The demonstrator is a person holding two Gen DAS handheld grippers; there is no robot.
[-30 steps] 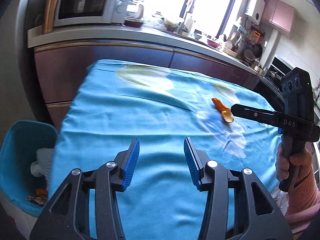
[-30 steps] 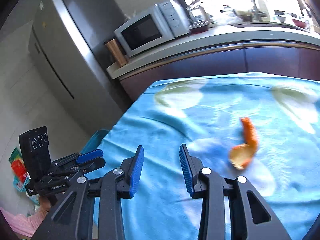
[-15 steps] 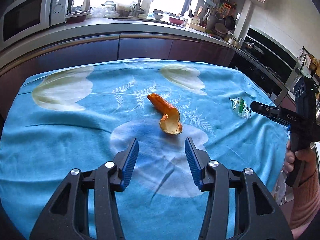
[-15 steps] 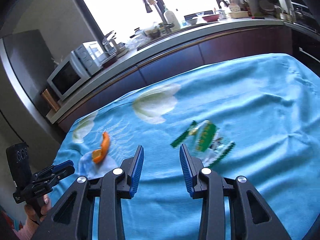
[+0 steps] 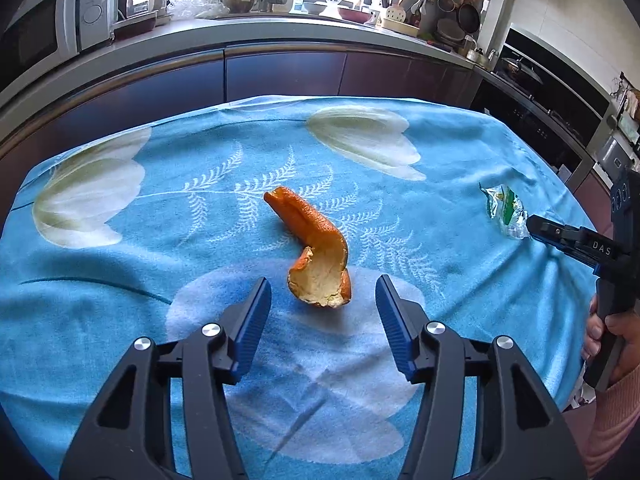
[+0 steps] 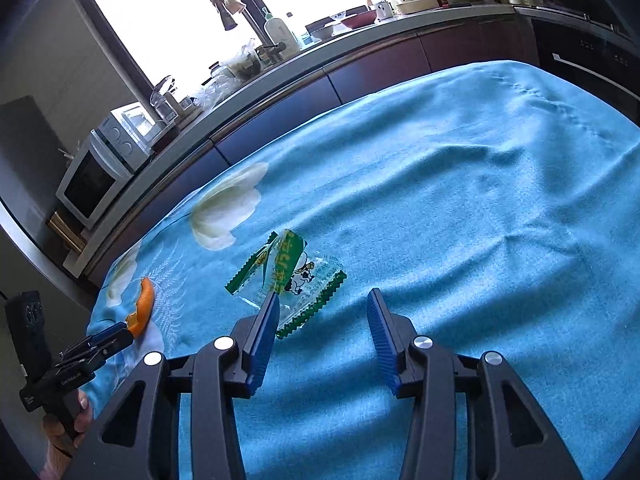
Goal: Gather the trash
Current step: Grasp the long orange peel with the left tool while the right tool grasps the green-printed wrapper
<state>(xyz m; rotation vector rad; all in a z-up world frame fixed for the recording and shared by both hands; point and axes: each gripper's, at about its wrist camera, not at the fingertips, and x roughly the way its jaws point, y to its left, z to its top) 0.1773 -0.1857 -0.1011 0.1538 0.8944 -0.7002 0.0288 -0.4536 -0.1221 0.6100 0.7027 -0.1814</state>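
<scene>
The letters "DAS" are showing in white on the side of the right hand-held gripper [image 5: 534, 229]. The snack wrapper [image 6: 294, 280] is carrying yellow characters on its green band beside a small cartoon cow, too small to read. The white print on the left hand-held gripper [image 6: 120, 334] is staying illegible.

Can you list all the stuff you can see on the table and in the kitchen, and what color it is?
orange peel: one, orange, middle of the tablecloth, just ahead of the left tool
wrapper: one, clear with green and white print, on the cloth near the right tool
tablecloth: one, blue with white flowers, covers the table
microwave: one, white, on the counter
counter: one, grey top over dark cabinets, behind the table
bottle: one, white, by the window
left tool: one, black with blue pads, open
right tool: one, black with blue pads, open
</scene>
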